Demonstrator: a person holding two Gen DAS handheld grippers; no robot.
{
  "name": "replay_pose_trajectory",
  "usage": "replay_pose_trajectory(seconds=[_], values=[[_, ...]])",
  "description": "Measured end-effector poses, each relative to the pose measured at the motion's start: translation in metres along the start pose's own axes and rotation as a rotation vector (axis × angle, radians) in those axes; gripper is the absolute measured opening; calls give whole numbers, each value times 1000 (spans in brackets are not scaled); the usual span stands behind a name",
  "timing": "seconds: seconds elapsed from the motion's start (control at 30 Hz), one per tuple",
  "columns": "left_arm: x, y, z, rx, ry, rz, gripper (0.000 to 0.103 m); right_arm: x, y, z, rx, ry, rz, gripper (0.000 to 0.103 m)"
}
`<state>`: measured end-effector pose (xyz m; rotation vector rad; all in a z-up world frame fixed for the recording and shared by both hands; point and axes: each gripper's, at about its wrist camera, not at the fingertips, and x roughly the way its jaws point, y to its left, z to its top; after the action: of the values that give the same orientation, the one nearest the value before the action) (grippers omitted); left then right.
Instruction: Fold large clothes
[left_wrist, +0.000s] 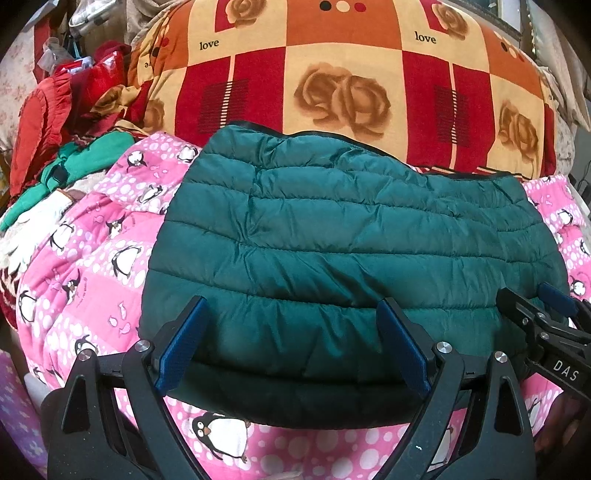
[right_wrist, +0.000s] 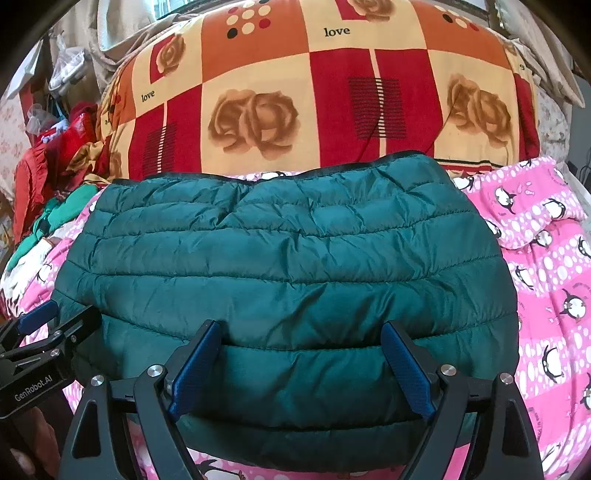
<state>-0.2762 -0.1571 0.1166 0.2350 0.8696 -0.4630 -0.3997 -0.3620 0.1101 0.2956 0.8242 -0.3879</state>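
item: green quilted jacket, folded, on penguin bedspread

object: green quilted jacket (left_wrist: 332, 236), puffy, stitched in horizontal bands. lies as a compact rectangle on the pink penguin bedspread (left_wrist: 85, 258), its far edge against the foot of the rose-patterned blanket (left_wrist: 332, 74). near edge shows a doubled layer, one thickness lying over another. no sleeves or collar visible; judged tucked inside.

left gripper (left_wrist: 291, 347): fingers spread wide, blue pads either side of the jacket's near edge at its left half. nothing pinched.

right gripper (right_wrist: 301, 369): fingers likewise spread, straddling the near edge at its right half. nothing pinched. each tool shows at the margin of the other's view, so they sit side by side.

surroundings: heap of red and green clothes (left_wrist: 66, 122) at the bedspread's far left corner.

progress: this garment judged nearly or fully folded; the bundle looks even, mildly wrinkled. remaining: perhaps a last halving or smoothing, then setting aside. heap suggests further items await.
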Motion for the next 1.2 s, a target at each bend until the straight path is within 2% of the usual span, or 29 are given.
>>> replay_pose_trajectory(seconds=[1.2], values=[[2,-5,-1,12,8,3,92,3,-1,1,11,0,4,89]])
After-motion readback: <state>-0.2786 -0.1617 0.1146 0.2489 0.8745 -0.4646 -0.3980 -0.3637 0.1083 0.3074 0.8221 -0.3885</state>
